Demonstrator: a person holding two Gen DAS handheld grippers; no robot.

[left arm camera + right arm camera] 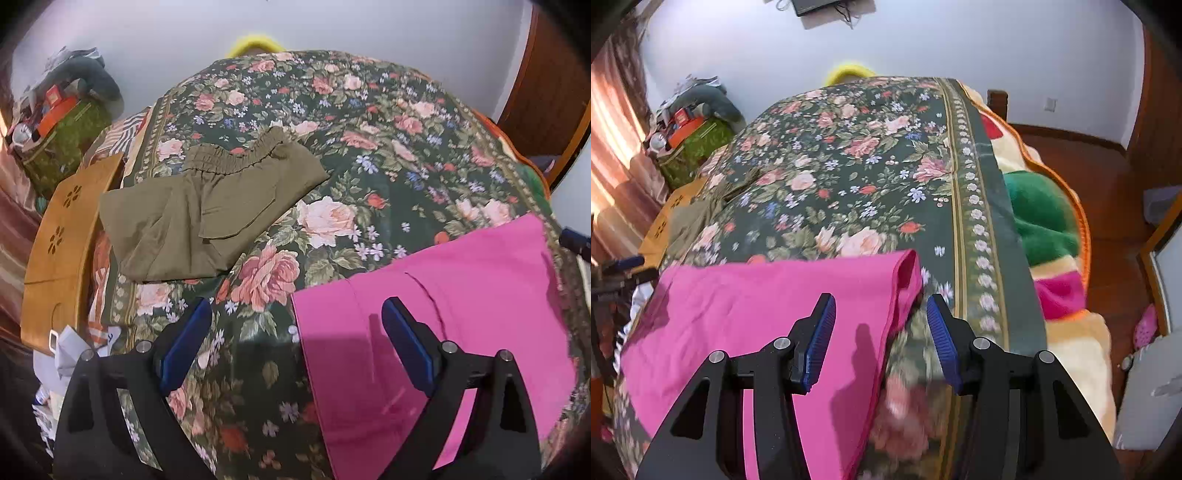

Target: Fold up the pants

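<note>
Left wrist: unlabelled pink pants (461, 295)

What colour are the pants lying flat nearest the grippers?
Bright pink pants, plain with no pattern; they show best in the right wrist view.

My left hand-held gripper (297, 345) and my right hand-held gripper (881, 341) look alike: matte black angular frames with triangular cut-outs, round silver screws at the joints, and two black fingers (809, 343) each faced with a ribbed blue pad.
</note>
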